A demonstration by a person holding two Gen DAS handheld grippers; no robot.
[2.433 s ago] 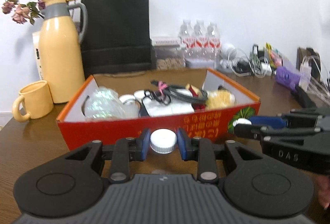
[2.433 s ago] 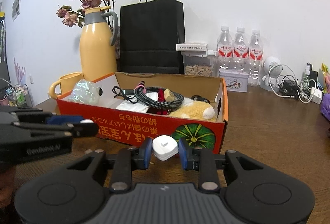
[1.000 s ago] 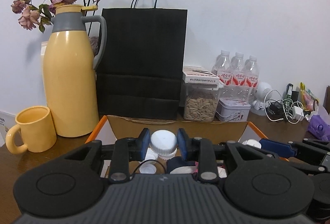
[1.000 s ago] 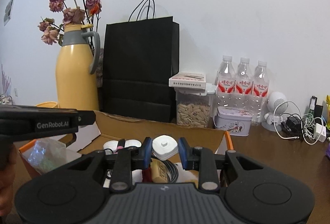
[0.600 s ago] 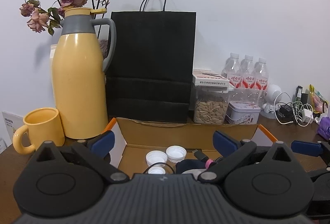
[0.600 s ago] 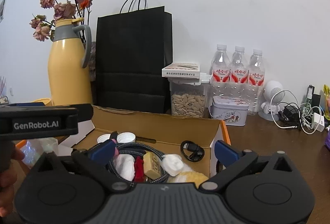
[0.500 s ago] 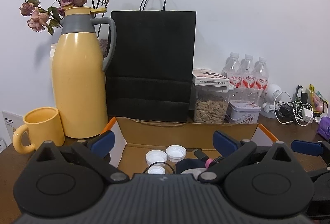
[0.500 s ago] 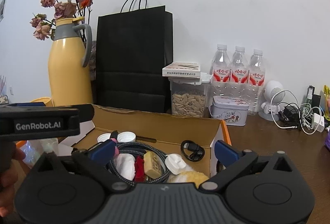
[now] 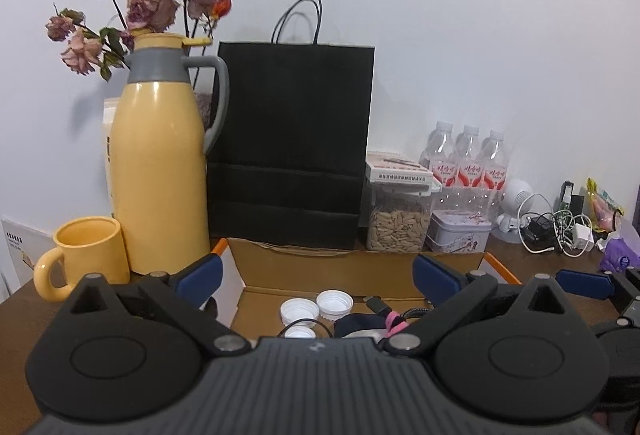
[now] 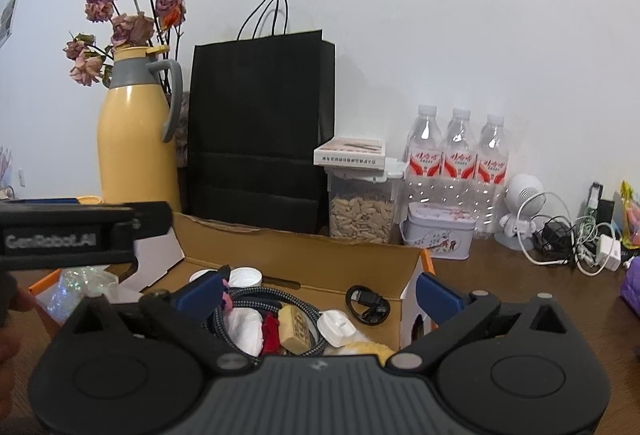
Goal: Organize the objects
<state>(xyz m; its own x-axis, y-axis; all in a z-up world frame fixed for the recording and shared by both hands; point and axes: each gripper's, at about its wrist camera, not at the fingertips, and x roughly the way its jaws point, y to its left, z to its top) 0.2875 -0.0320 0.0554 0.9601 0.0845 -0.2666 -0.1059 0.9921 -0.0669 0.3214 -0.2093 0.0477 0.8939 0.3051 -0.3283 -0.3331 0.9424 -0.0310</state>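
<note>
An open cardboard box point(image 9: 304, 267) point(image 10: 304, 259) with an orange rim sits on the wooden table. My left gripper point(image 9: 316, 275) is open and empty above the box's left part, where white bottle caps point(image 9: 335, 303) lie. My right gripper point(image 10: 320, 293) is open and empty above the box's right part. Below it lie a white plug adapter point(image 10: 336, 327), a braided cable point(image 10: 264, 299), a black cable loop point(image 10: 366, 301) and a beige block point(image 10: 294, 329). The left gripper's side point(image 10: 68, 235) shows at the left of the right wrist view.
A yellow thermos point(image 9: 160, 171) with dried flowers, a yellow mug point(image 9: 86, 255), a black paper bag point(image 9: 292, 147), a jar of seeds point(image 9: 400, 223), a tin point(image 9: 460, 235), water bottles point(image 9: 468, 171) and tangled chargers point(image 9: 556, 231) stand behind the box.
Both grippers opened over the box: the left let go of the white bottle cap, the right let go of the white plug adapter. Both now lie in the box.
</note>
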